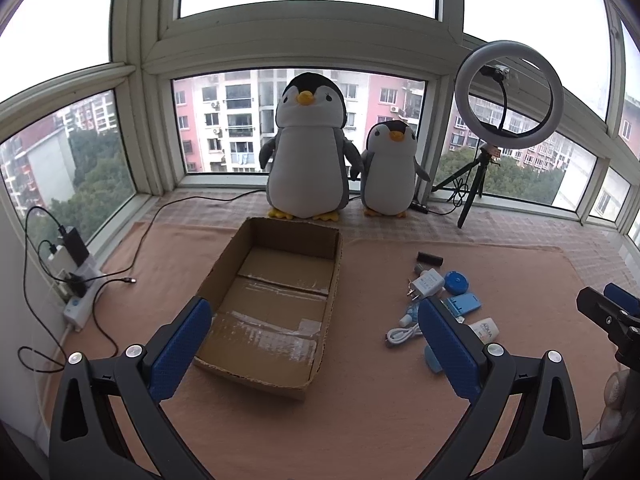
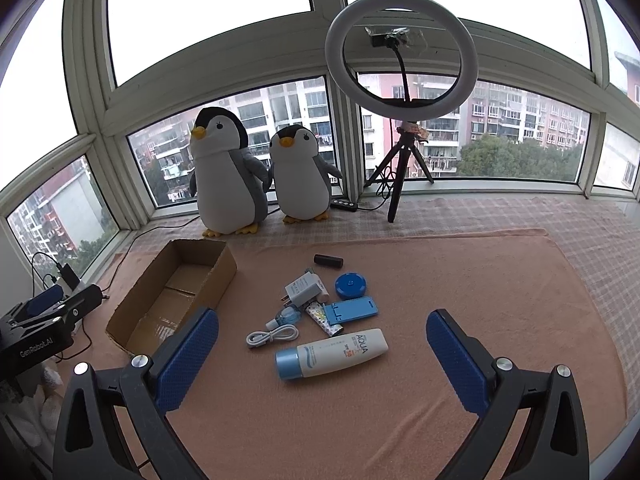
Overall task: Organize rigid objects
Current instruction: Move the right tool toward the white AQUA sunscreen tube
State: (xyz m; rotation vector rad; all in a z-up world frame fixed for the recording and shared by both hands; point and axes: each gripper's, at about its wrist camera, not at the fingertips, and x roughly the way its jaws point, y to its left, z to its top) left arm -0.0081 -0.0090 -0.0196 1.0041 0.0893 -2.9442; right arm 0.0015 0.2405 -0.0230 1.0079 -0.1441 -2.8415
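Your left gripper's right finger covers most of the sunscreen bottle and part of the white cable in the left view. The other gripper is cut off at that frame's right edge. Small print on the bottle stays unreadable.

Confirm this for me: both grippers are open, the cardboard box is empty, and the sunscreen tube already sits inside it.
Not quite. The sunscreen tube is not in the cardboard box; it lies on the pink cloth beside the box, among the other small items, as the right wrist view shows. The rest holds: the box is empty, and the left gripper and right gripper are open.
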